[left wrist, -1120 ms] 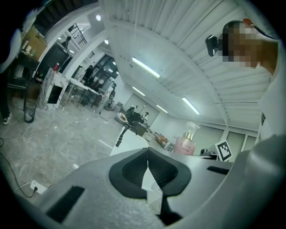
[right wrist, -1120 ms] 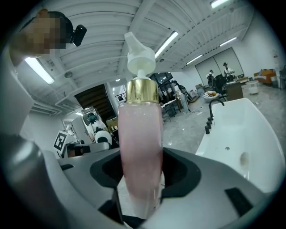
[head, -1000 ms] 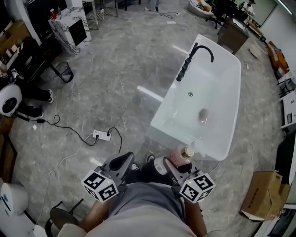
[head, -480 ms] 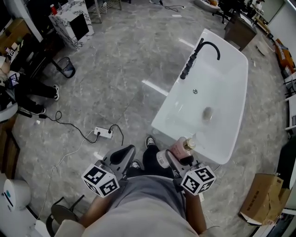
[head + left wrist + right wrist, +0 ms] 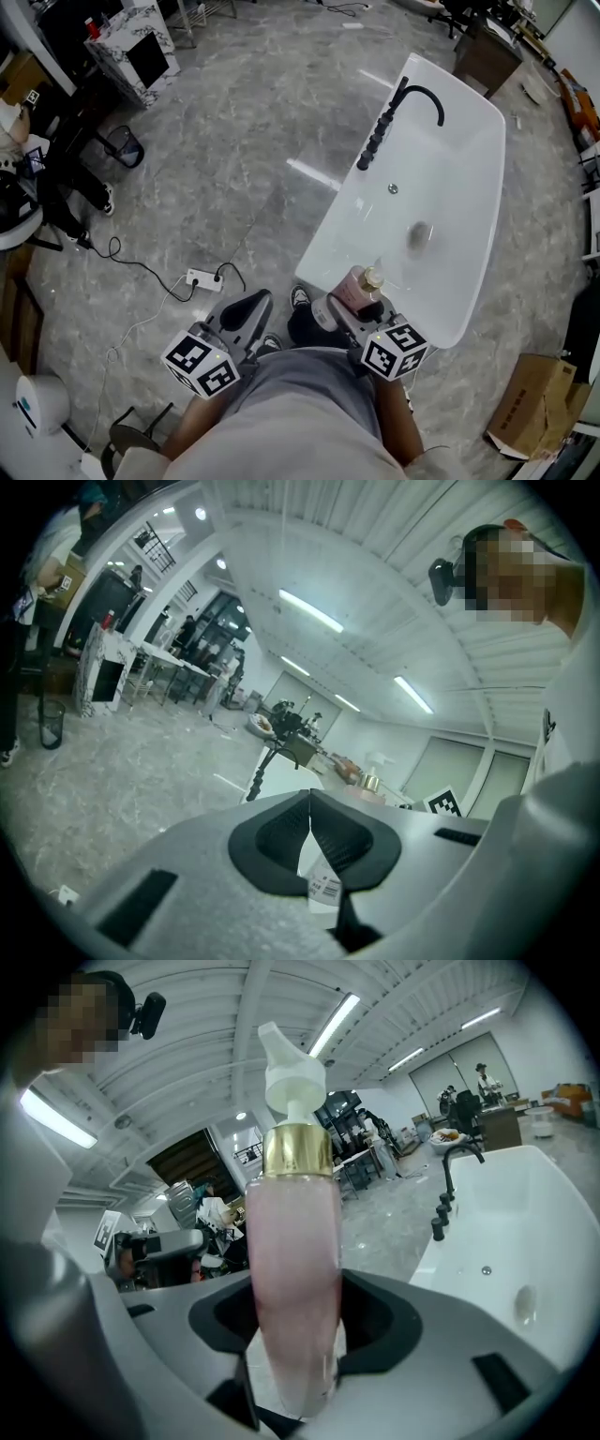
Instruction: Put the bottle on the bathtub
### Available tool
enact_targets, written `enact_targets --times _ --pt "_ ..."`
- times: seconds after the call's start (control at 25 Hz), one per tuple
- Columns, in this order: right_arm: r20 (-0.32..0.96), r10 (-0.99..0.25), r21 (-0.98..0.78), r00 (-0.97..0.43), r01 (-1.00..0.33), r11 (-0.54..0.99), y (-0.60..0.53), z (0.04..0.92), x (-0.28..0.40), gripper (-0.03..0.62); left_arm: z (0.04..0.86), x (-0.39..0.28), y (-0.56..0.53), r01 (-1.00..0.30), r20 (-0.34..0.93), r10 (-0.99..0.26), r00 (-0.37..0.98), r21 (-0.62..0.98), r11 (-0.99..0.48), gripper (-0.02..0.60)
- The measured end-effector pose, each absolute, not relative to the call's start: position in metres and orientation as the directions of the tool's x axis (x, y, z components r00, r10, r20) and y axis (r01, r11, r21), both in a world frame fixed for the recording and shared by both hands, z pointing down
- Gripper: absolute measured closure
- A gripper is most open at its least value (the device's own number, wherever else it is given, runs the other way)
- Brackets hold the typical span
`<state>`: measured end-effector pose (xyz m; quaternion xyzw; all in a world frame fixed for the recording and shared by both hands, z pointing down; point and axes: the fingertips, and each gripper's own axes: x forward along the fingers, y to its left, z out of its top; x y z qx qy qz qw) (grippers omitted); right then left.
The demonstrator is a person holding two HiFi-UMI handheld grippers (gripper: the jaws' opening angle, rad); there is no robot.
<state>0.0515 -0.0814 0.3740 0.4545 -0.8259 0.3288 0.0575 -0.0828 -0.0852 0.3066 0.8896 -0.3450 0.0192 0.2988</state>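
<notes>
Pink bottle (image 5: 292, 1269) with gold collar and white pump, clamped by the right tongs (image 5: 295, 1340), its long axis running out along the jaws. Left tongs (image 5: 309, 841), alongside, are pressed together on nothing. The bathtub (image 5: 330, 255) near rim lies just ahead of the bottle, nearer the right tongs; the black tap (image 5: 412, 94) stands farther on. No print is legible.

Your bottle (image 5: 292, 1279) is pale pink, with a gold collar and white pump. The bathtub (image 5: 450, 141) is glossy white, its tap (image 5: 382, 131) black, and the floor (image 5: 234, 141) grey-veined marble.
</notes>
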Motion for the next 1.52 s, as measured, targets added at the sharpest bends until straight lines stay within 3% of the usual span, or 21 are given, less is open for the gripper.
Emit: enact_targets --times 0.56,1.52 --pt "0.405 -0.650 -0.486 -0.643 -0.754 0.442 -0.177 0.401 0.091 0.375 0.320 -0.045 -0.161 -0.686 0.294 -0.641 0.709 0.500 -0.529 0.572" --pt "0.592 -0.446 -0.401 -0.672 -0.725 0.559 -0.199 0.530 0.063 0.375 0.365 -0.060 -0.153 -0.717 0.399 -0.620 0.675 0.550 -0.427 0.572"
